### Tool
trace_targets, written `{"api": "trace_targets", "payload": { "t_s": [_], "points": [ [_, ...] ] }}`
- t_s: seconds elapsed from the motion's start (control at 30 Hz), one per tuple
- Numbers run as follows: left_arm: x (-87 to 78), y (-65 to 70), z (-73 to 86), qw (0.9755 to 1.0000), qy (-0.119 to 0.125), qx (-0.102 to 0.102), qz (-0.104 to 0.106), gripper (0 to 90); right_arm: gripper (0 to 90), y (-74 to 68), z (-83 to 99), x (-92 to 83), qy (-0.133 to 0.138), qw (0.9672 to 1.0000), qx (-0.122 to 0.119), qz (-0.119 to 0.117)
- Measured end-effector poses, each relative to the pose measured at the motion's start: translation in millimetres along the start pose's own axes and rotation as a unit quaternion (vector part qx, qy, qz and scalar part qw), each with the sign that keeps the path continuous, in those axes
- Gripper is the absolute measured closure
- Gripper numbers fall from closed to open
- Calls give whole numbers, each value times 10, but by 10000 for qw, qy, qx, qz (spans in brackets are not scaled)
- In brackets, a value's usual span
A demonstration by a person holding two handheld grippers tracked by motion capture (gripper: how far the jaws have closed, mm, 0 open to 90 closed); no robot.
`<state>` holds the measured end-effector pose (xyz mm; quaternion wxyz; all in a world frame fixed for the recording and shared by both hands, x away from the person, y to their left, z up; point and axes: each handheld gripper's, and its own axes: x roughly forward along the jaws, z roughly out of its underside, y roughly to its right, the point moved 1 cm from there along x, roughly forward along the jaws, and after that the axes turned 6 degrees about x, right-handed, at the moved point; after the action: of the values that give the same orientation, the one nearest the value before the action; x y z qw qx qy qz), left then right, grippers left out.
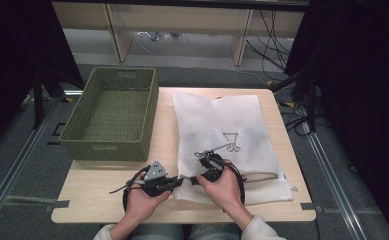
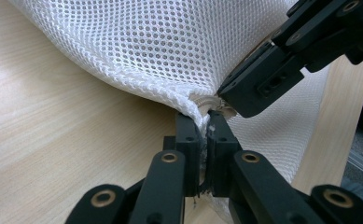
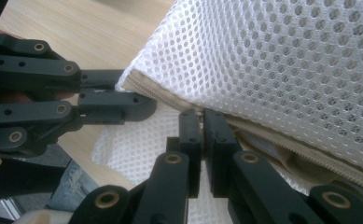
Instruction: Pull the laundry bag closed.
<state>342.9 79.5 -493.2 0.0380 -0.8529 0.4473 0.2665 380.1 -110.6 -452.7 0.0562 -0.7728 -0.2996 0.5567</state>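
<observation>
1. From the high view, a white mesh bag lies flat on the right side of a light wooden table. A green woven basket sits on the left side, just beside the bag.
2. The high view also shows a small line drawing on the bag. The two gripper views look too close to show it.
3. Two hands come in from the bottom. The left gripper and the right gripper meet at the bag's near left corner.
4. The left gripper view goes in close. Its two black jaws are pressed together on the bag's stitched corner edge, pinching it. The right gripper sits just above, at the same corner.
5. The right gripper view shows a beige zipper along the bag's edge. Its jaws are pressed together right at the zipper, pinching it. The left gripper reaches in from the side and touches the corner.
6. The hands cover the grippers' tips in the high view, so the pinching is hard to see there.
7. The zipper pull cannot be made out.
8. What is inside the bag is hidden by the mesh.
</observation>
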Motion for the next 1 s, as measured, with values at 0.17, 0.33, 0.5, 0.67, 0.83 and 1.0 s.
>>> {"api": "trace_targets", "payload": {
  "t_s": [0.17,0.33,0.5,0.67,0.83,1.0],
  "points": [
    [3,5,0,10000,51,-12,-35,849,873,-3,1,-10,-37,10000,77,25],
    [-58,-37,-22,9996,45,61,-278,849,873,54,5,-32,-28,9997,54,236],
    [-56,-30,-14,9996,43,27,-265,849,873,80,7,-50,-54,9998,7,210],
    [-86,-57,-21,9993,60,49,-361,849,873,156,29,-77,-50,9995,52,322],
    [-95,-71,-19,9992,88,121,-370,849,873,204,30,-118,-60,9994,104,327],
    [-109,-84,-15,9992,103,58,-387,849,873,256,45,-151,-120,9986,334,390]
  ]
}}
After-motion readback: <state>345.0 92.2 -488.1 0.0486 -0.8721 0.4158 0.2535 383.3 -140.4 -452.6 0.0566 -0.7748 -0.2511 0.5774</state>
